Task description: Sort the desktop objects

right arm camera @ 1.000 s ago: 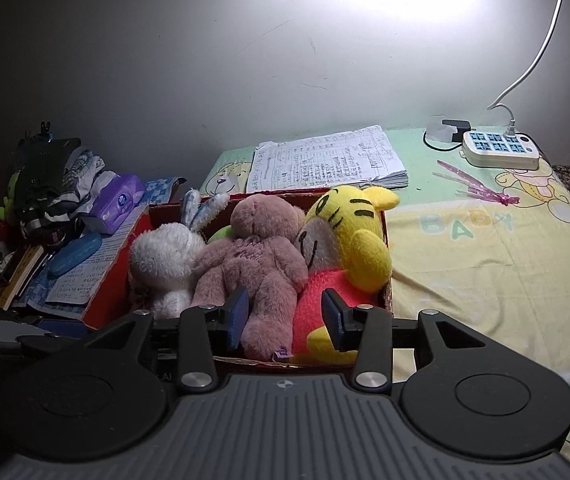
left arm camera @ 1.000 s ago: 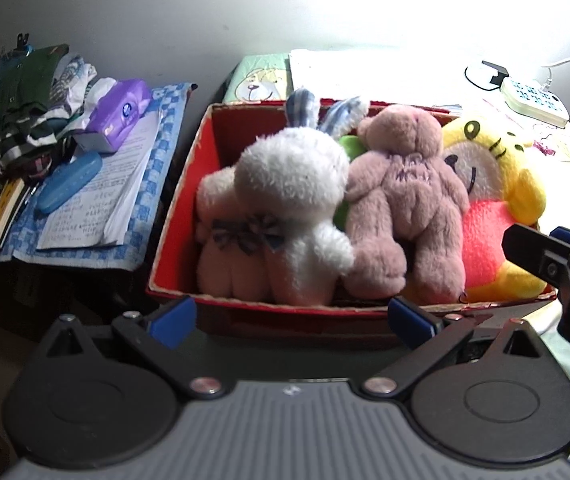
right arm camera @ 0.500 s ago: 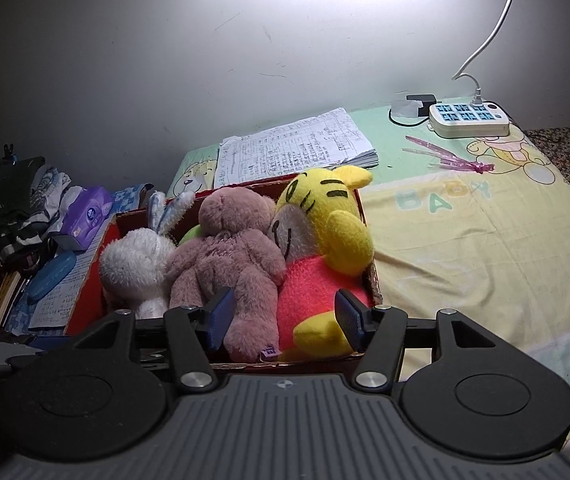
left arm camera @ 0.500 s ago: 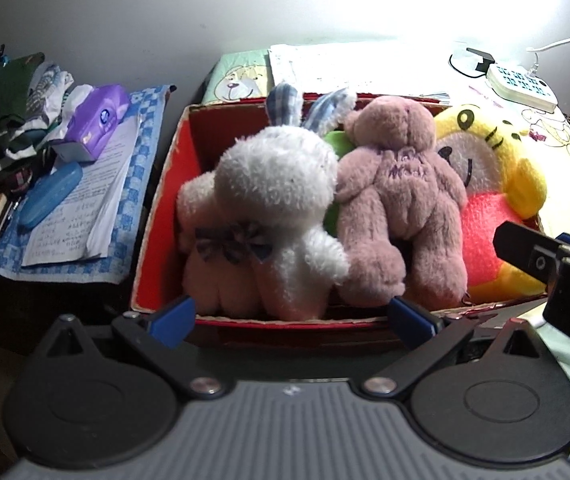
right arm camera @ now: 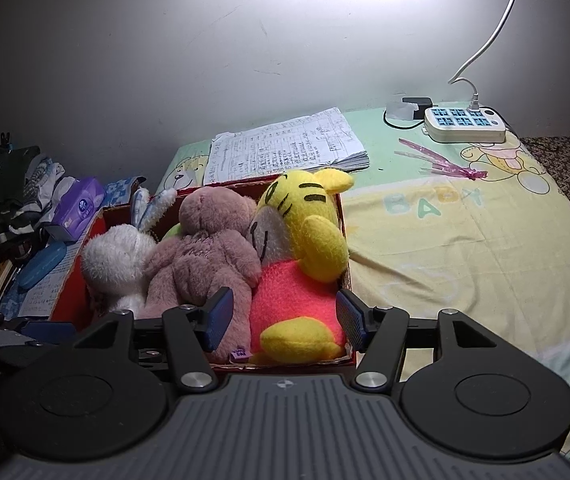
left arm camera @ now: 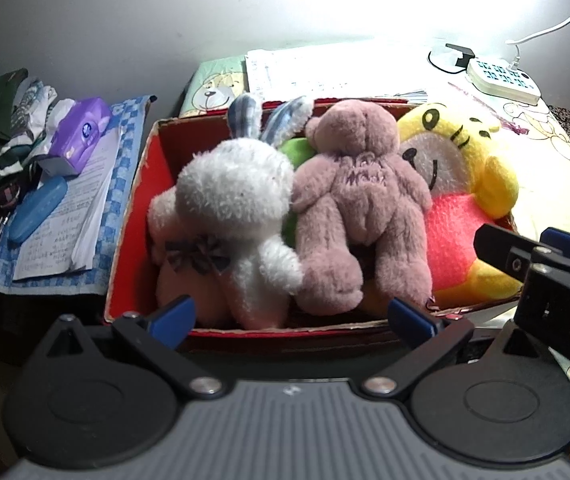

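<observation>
Jaws of right gripper (right arm camera: 281, 322) are widening around yellow tiger (right arm camera: 305, 256) at 12 o'clock; left gripper (left arm camera: 291, 316) is staying wide, holding nothing.

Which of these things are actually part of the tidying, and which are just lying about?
Part of the job:
- red cardboard box
- white plush rabbit
- pink plush bear
- yellow plush tiger

Lying about:
- white power strip
- stack of handwritten papers
- purple tissue pack
</observation>
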`<state>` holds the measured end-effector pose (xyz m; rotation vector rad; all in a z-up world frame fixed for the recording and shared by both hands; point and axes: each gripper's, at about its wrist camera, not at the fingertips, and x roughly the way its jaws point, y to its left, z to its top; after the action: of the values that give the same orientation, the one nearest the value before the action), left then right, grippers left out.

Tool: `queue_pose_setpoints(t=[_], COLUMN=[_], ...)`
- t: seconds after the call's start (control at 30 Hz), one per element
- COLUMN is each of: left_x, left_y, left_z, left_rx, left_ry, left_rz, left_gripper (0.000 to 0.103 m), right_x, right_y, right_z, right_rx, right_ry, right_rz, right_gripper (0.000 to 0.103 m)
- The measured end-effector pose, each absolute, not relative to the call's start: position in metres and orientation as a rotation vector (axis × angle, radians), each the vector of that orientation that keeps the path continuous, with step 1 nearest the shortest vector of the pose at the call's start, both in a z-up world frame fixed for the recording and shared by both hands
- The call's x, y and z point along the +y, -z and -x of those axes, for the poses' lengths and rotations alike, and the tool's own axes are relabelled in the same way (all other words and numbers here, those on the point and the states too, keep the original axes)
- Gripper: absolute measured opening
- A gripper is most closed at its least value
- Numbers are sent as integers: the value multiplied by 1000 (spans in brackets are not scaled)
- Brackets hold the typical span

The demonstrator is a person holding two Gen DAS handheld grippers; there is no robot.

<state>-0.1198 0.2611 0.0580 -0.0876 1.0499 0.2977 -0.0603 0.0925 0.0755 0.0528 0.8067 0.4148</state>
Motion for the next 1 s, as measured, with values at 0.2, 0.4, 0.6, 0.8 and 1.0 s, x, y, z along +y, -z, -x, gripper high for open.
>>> queue_pose_setpoints(t=[0.2,0.4,0.6,0.8,1.0], left_x=[262,265,272,274,283], left_y=[-56,-56,-53,-51,-46], left_z=[116,118,117,117,115], left_rx=[1067,1048,1060,1055,1065], left_ry=[-279,-296,-295,-284,-272], left_rz=[99,102,117,123,155], left_gripper=[102,102,102,102,102], right_x=[91,93,97,103,108], right_y=[-75,-71,-69,-69,-68], right_z=[57,54,53,52,51], right_rx=[811,826,834,827,829], right_ry=[-414,-410,-409,-414,-417], right_rz=[-48,-54,-59,-55,-51], right_gripper=[61,62,66,66,66])
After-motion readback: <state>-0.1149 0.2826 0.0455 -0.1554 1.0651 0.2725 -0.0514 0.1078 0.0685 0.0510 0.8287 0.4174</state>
